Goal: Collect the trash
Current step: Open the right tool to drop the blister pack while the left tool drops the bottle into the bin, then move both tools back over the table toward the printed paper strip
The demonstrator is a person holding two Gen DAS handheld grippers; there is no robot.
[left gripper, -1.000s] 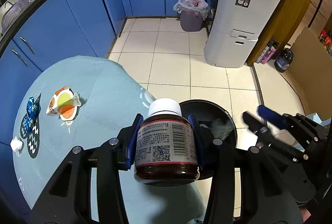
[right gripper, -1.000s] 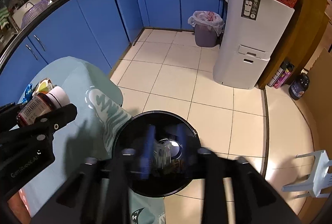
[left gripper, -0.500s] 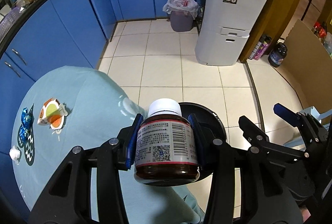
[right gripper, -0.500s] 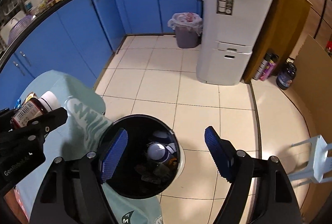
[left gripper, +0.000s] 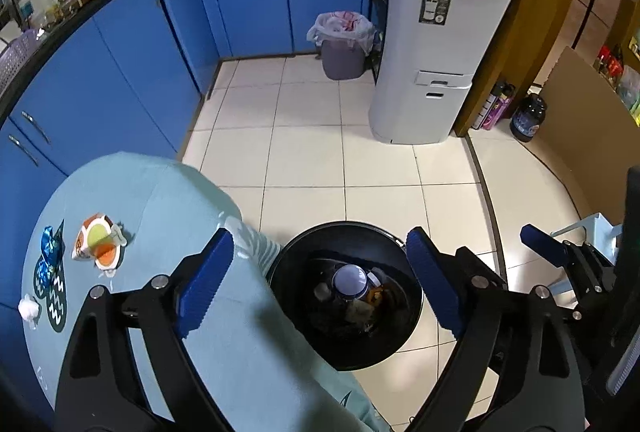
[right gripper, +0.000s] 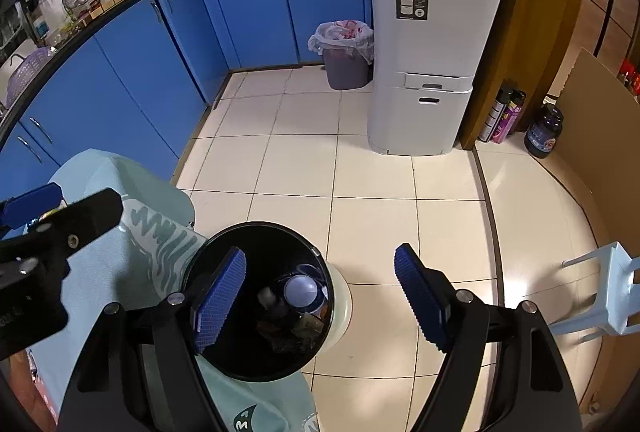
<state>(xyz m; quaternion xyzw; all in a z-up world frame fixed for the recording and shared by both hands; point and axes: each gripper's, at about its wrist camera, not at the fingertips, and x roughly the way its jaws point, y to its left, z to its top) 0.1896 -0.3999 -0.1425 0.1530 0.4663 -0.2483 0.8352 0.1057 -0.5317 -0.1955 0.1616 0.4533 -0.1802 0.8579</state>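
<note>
trash: the jar has gone into the bin

trash is what we are clearing, and one piece of it, the brown jar [left gripper: 350, 282] with the white cap, now lies inside the black bin [left gripper: 280, 272], cap up among the other rubbish. half a second ago it sat clamped between our left pads; now those pads are spread wide with nothing between them, so we read the drop as done.

our left gripper [left gripper: 320, 282] hovers directly above the bin mouth, fully open and empty. our right gripper [right gripper: 320, 300] hangs over the same bin, also wide open and holding nothing, much as it was a moment ago.

beside the bin, to its left, stands the table under the pale blue cloth [left gripper: 168, 199]. further left of the bin on that cloth lie the remaining pieces: an orange and green wrapper [left gripper: 98, 246], a blue foil wrapper [left gripper: 50, 252], and a small white wad [left gripper: 29, 308] near the cloth's edge.

we judge the task as partly done. three bits are left on the cloth, so the next move calls for one of us swinging back from the bin towards the wrappers. the thin foil may be hard to pinch flat off the cloth.
</note>
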